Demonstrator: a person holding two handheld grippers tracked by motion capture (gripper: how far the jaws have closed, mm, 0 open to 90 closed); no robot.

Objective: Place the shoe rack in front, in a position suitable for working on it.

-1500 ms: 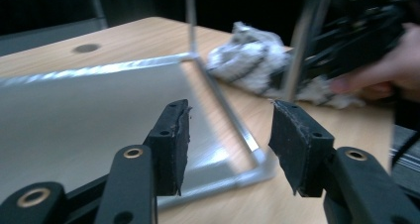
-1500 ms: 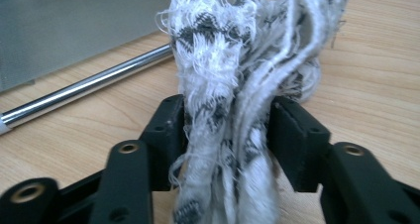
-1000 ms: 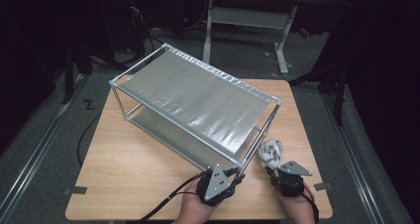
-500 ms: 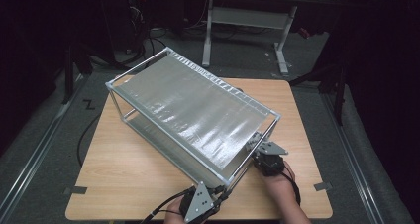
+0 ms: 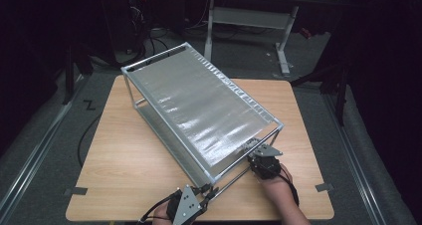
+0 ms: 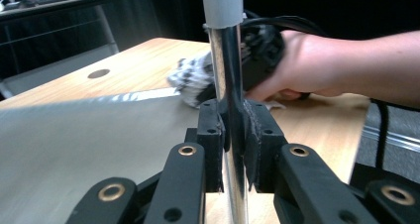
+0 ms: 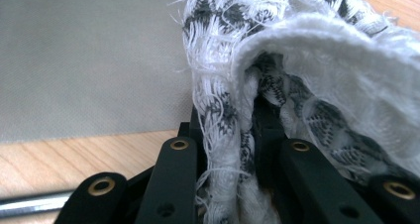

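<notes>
Chrome glints on the upright post (image 6: 229, 85) of the shelf rack (image 5: 199, 105), and we see the left gripper (image 6: 233, 135) clamped tight around it at the rack's near corner on the wooden table (image 5: 129, 150). Our right gripper (image 7: 233, 135) is closed on a frayed black-and-white cloth (image 7: 307, 65), which bunches over its jaws and rests against the rack's lower grey shelf (image 7: 89, 55). From above, the right gripper (image 5: 263, 158) sits at the rack's right end, the left gripper (image 5: 196, 202) near the table's front edge.

Frayed white-and-black checked cloth (image 7: 277, 80) bunched against silver 2-tier metal rack (image 5: 199, 105), askew on the table.
</notes>
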